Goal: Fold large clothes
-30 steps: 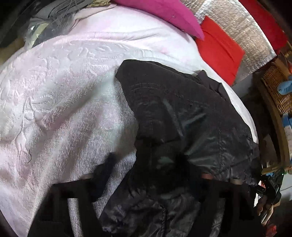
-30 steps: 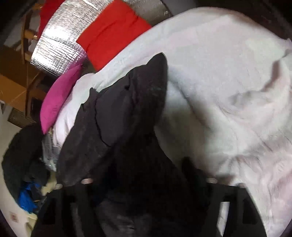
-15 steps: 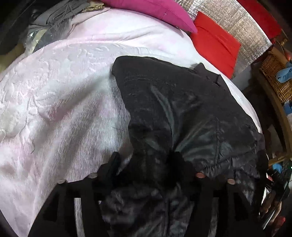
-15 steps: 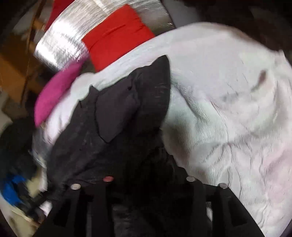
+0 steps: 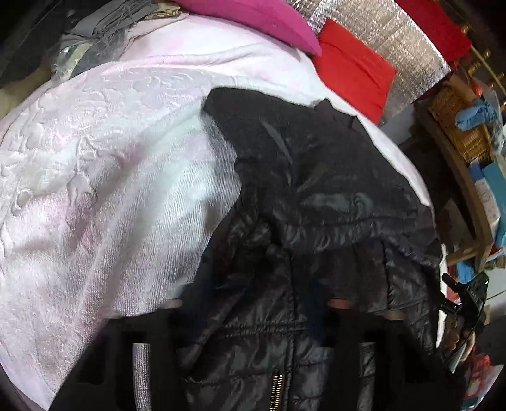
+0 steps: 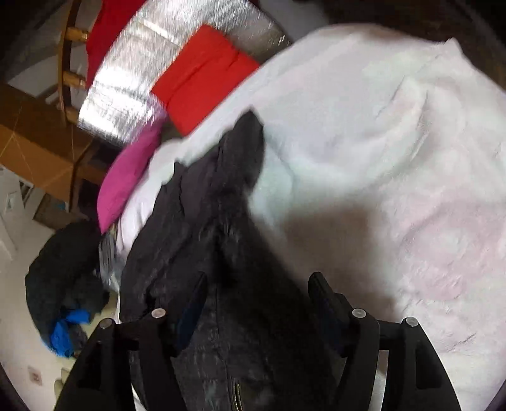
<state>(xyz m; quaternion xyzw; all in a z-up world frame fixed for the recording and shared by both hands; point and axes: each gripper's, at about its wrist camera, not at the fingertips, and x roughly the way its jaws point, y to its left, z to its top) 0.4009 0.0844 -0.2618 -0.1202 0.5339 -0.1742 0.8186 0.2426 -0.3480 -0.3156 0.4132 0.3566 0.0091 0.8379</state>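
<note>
A black quilted jacket point(image 5: 316, 202) lies on a pale pink-white blanket point(image 5: 110, 177), its hood folded over the body and a brass zipper near the bottom of the view. My left gripper point(image 5: 253, 303) is low over the jacket; its fingers are spread wide and mostly hidden by the fabric. In the right wrist view the jacket point(image 6: 227, 227) stretches away from me on the blanket point(image 6: 395, 158). My right gripper point(image 6: 257, 287) is open just above the jacket, with the fabric lying loose between its fingers.
A magenta pillow point(image 5: 253, 19) and a red pillow point(image 5: 354, 66) lean on a silver foil panel point(image 5: 395, 41) at the far edge. A wicker basket point(image 5: 458, 126) stands on the right. A dark clothes heap point(image 6: 66, 278) lies on the floor.
Both grippers have opened and let go of the jacket. The hood end has dropped onto the body. The right gripper has drawn back a little.
</note>
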